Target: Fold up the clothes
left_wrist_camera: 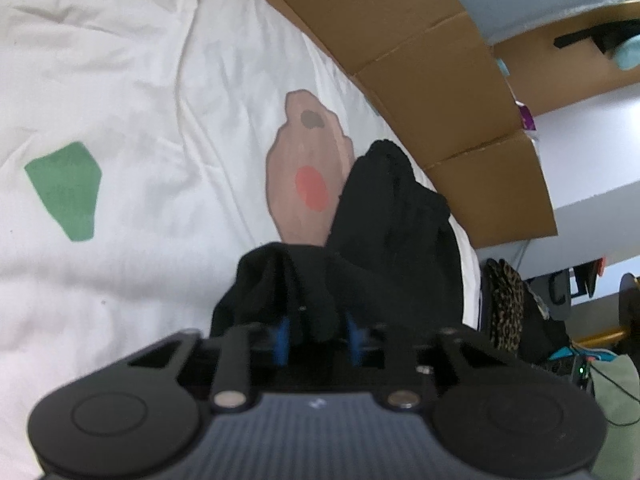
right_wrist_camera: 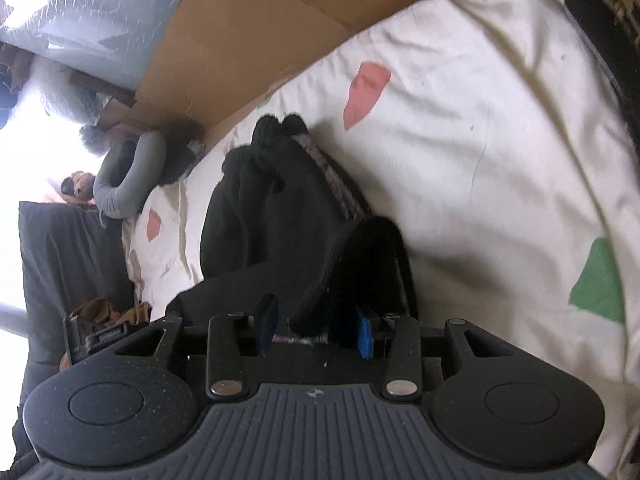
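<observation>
Both tongs pinch the black garment (left_wrist_camera: 384,216): left tongs (left_wrist_camera: 316,332) and right tongs (right_wrist_camera: 316,330) each w/ a bunch of cloth between the blue pads. Garment is lifted, hanging bunched over the bed (left_wrist_camera: 120,80) near its cardboard-side edge (left_wrist_camera: 420,60), prob. so two held points can spread it for a fold.

The left gripper (left_wrist_camera: 316,332) has a matte black body with a round raised disc at each front corner, two black linkage bars pinned with silver rivet heads, and a ribbed dark grey central plate bearing a small white mark; its blue finger pads (left_wrist_camera: 281,340) show ahead of the linkage. The right gripper (right_wrist_camera: 316,330) is built alike, with a finely speckled black shell, silver pins, a ribbed grey plate carrying a small circular crosshair mark, and blue pads (right_wrist_camera: 365,338).
</observation>
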The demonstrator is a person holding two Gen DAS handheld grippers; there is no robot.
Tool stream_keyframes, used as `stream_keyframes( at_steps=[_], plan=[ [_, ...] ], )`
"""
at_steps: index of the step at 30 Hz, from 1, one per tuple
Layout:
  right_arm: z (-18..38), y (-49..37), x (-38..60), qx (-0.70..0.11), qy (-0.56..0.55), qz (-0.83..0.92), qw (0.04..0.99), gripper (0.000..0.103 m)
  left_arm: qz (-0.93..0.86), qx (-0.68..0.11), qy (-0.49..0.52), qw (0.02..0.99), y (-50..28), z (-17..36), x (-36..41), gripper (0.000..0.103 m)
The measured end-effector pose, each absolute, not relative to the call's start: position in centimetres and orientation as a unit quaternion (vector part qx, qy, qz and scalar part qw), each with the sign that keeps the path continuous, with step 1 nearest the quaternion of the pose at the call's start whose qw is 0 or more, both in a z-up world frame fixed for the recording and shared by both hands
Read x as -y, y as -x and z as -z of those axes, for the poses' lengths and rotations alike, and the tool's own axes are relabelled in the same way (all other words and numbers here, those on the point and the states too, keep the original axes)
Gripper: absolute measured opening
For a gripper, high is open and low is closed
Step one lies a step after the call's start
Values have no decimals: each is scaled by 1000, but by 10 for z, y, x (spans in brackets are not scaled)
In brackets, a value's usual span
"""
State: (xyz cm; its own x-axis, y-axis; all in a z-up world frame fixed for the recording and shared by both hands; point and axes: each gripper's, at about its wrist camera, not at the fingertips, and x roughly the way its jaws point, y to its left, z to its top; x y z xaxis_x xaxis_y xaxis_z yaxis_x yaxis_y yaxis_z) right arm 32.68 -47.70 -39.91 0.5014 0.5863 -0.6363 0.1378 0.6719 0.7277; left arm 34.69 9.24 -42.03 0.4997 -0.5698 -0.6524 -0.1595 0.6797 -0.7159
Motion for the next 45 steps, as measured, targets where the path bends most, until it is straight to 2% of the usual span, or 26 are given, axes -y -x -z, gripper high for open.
stream_keyframes(
  at_steps=[3, 8, 9, 27, 30, 34, 36, 37, 38, 41, 45],
  plan=[
    [401, -331, 475, -476, -378, -145, 781, 42, 130, -475, 383, 782, -350, 419, -95, 14],
    [397, -341, 476, -467, -375, -144, 788, 11, 135, -441, 390, 797, -354, 407, -100, 10],
    [395, -343, 476, -465, -373, -143, 790, 10, 133, -430, 394, 802, -354, 405, -101, 10],
    [377, -367, 492, -433, -371, -129, 811, 8, 122, -427, 372, 815, -383, 392, -98, 9],
    [382, -372, 490, -438, -370, -124, 810, 9, 116, -437, 366, 813, -390, 397, -97, 10],
    [384, -379, 489, -447, -366, -126, 806, 15, 110, -450, 366, 807, -399, 402, -97, 14],
    [384, -382, 490, -447, -368, -128, 805, 32, 112, -450, 370, 805, -403, 402, -98, 17],
    [384, -384, 491, -445, -370, -129, 805, 46, 113, -449, 372, 805, -405, 402, -98, 20],
    [383, -386, 493, -441, -373, -127, 806, 49, 112, -444, 373, 807, -406, 400, -99, 25],
    [378, -391, 498, -429, -377, -121, 812, 53, 107, -427, 377, 815, -410, 395, -101, 38],
    [371, -397, 503, -419, -371, -118, 820, 53, 100, -418, 370, 824, -418, 387, -107, 39]
  ],
)
